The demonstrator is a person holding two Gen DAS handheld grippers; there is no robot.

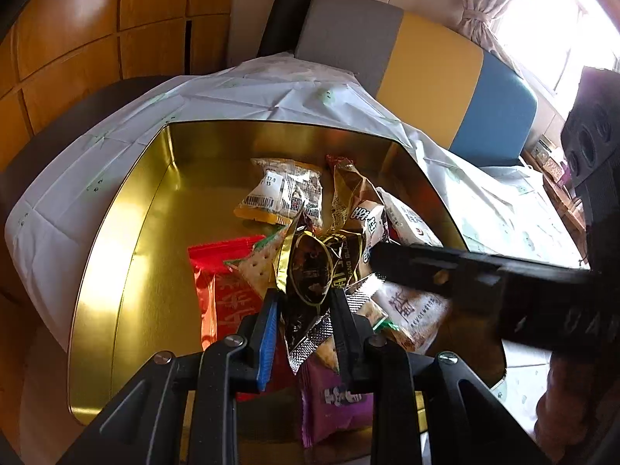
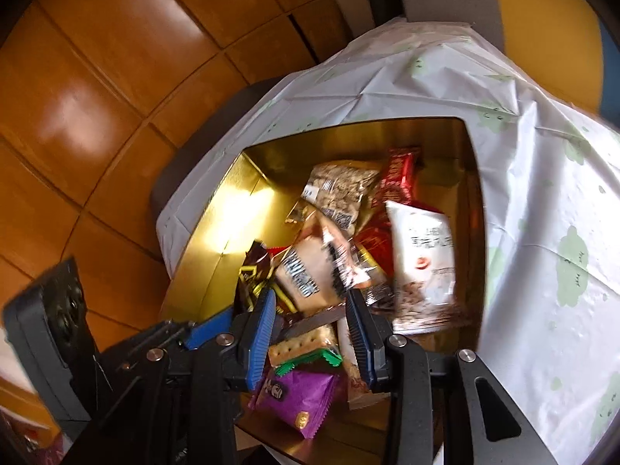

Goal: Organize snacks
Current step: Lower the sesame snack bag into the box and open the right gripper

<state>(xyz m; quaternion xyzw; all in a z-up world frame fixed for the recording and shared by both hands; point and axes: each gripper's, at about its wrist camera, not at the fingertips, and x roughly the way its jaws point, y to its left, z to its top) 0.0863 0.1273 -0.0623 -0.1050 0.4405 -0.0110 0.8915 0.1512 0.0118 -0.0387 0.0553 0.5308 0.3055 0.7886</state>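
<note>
A gold tin box (image 1: 128, 255) (image 2: 217, 232) on the white-covered table holds several snack packets. My left gripper (image 1: 304, 302) is shut on a dark brown and gold foil packet (image 1: 310, 271) and holds it over the pile in the box. My right gripper (image 2: 312, 308) is open and empty above the pile, over a beige packet (image 2: 306, 271) and a cracker packet (image 2: 302, 343). The right gripper's finger (image 1: 445, 267) crosses the left wrist view from the right. A purple packet (image 1: 333, 395) (image 2: 298, 403) lies at the near side of the box. A red packet (image 1: 221, 271) lies at the left.
A white tablecloth with green prints (image 1: 271, 93) (image 2: 542, 232) covers the table around the box. A grey, yellow and blue sofa back (image 1: 426, 66) stands behind the table. Wooden panels (image 2: 97, 97) are at the left. A curtained window (image 1: 542, 19) is at the back right.
</note>
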